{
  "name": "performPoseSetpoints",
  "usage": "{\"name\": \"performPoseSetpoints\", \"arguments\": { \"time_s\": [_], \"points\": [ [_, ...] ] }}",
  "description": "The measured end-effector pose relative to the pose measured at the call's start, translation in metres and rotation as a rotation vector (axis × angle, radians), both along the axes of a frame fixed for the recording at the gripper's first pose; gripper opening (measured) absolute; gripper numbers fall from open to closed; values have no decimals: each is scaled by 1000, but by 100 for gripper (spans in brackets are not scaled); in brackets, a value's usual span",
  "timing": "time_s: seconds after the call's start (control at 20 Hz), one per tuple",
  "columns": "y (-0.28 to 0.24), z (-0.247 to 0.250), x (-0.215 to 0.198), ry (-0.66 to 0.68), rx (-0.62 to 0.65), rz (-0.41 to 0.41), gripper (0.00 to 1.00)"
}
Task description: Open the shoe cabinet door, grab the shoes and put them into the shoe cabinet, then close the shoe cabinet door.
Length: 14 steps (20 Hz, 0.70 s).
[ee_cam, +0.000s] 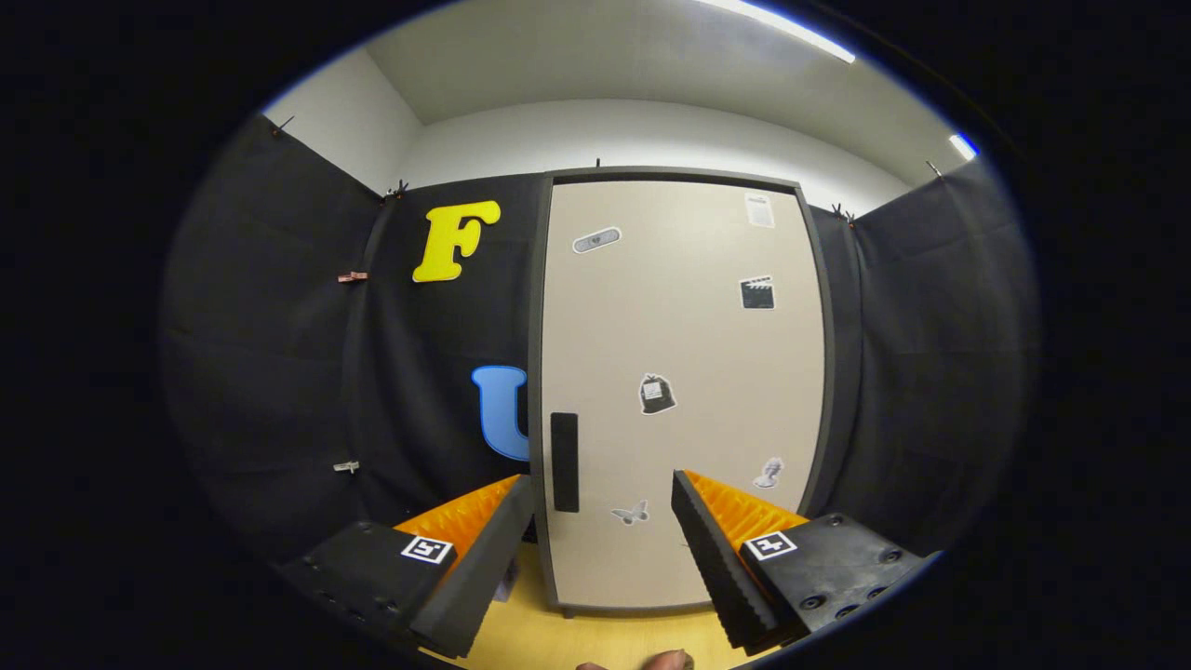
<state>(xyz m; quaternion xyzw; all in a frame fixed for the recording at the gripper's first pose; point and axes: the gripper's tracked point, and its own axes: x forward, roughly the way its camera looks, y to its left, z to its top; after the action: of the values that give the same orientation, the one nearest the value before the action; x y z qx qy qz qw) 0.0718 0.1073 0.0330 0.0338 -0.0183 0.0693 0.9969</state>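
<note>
The shoe cabinet [679, 391] stands upright ahead of me, a tall beige door in a dark grey frame, and the door is closed. Its black vertical handle [564, 462] sits low on the door's left side, just beyond my left finger. Several small stickers dot the door. My gripper [603, 502] is open, its two black and orange fingers [716, 549] spread wide with nothing between them, pointing at the door's lower part. I cannot see any shoes.
Black cloth walls close in on both sides of the cabinet. A light wooden floor [595, 637] runs beneath the fingers up to the cabinet's foot. A bit of a hand [665, 662] shows at the very bottom.
</note>
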Motion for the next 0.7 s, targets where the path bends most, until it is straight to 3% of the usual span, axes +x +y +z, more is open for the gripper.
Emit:
{"name": "performPoseSetpoints", "arguments": {
  "time_s": [0.2,0.4,0.6,0.7],
  "points": [
    [33,-10,51,31,15,17,97],
    [42,-36,112,77,24,-29,97],
    [42,-60,157,130,58,-68,73],
    [43,-64,170,131,71,-76,65]
  ]
}}
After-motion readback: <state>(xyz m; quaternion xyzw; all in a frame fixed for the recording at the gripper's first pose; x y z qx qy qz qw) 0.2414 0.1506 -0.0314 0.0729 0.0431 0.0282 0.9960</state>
